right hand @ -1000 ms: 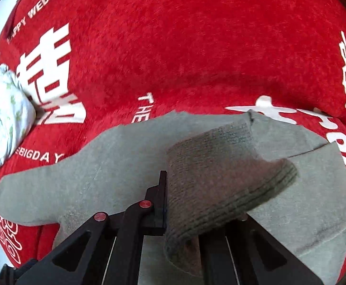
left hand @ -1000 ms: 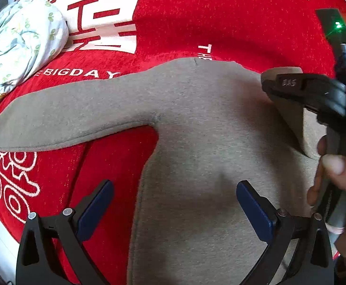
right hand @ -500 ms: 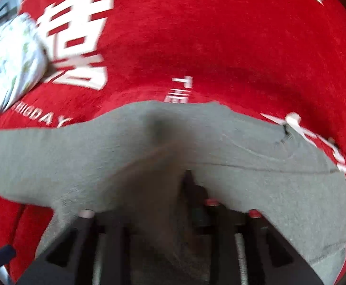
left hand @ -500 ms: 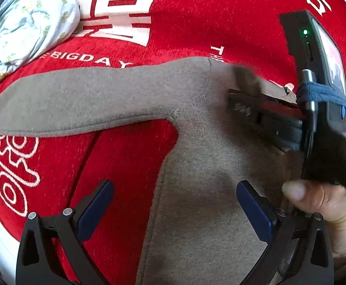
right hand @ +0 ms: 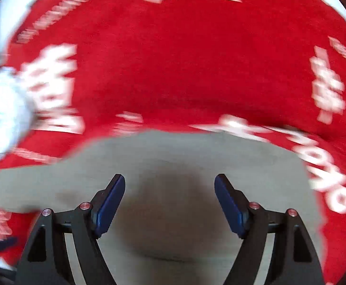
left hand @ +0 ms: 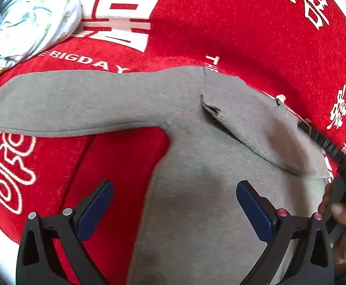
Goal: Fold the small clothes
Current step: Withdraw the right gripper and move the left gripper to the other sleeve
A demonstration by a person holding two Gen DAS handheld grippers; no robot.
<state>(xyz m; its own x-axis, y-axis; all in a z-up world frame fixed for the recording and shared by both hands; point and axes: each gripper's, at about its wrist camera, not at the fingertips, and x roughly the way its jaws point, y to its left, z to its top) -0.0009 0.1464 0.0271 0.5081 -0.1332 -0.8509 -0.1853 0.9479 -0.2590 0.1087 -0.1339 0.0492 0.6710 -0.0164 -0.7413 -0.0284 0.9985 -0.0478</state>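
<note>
The soft, limp grey sweater (left hand: 208,213) should drape when pinched at its outstretched sleeve (left hand: 78,102); left gripper (left hand: 173,213) jaws wide and empty, right gripper (right hand: 169,204) jaws opening with nothing between them.

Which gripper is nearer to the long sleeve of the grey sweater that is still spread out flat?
Left. The left gripper hovers just below the spread sleeve, jaws open over red cloth and sweater body. The right gripper, jaws opening and empty, is over the sweater's opposite side.

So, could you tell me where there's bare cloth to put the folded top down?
Free: the red cloth beyond the grey top, and the patch under its spread sleeve. Crowded: the far left corner, where the floral bundle lies.
</note>
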